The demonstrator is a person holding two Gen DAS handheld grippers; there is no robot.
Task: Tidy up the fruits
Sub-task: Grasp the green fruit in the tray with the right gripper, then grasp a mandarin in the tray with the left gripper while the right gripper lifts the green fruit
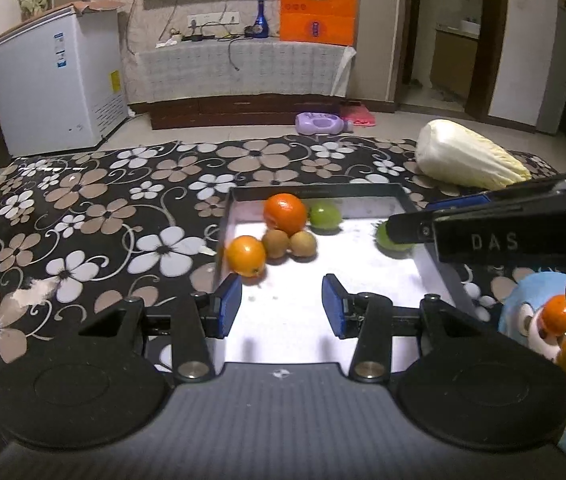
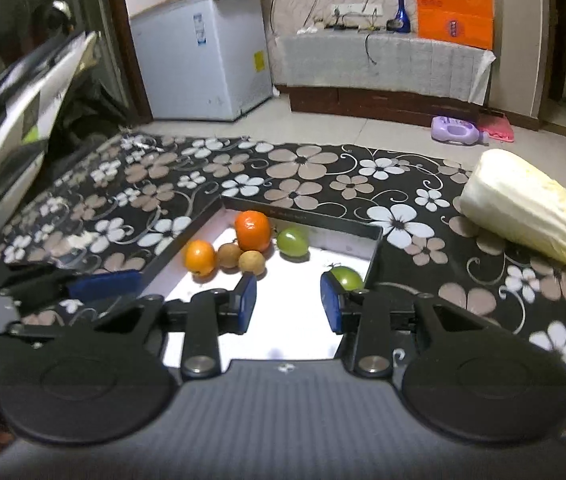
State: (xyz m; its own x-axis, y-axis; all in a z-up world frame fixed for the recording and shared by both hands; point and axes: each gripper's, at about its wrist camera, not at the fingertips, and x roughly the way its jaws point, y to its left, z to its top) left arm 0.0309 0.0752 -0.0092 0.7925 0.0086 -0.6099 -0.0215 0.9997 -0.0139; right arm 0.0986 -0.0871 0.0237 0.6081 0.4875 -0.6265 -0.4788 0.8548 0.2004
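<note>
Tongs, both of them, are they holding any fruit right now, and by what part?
Nothing is held. The left tongs and right tongs both stand open and empty above the tray.

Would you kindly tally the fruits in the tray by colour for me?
Orange: 2
Brown: 2
Green: 2
Total: 6, all inside the tray.

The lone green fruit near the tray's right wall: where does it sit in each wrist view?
Left wrist: lone green fruit, right of centre, partly behind the right gripper's finger.
Right wrist, just behind the right blue pad.
Shared landmark: the big orange at the tray's far wall.
</note>
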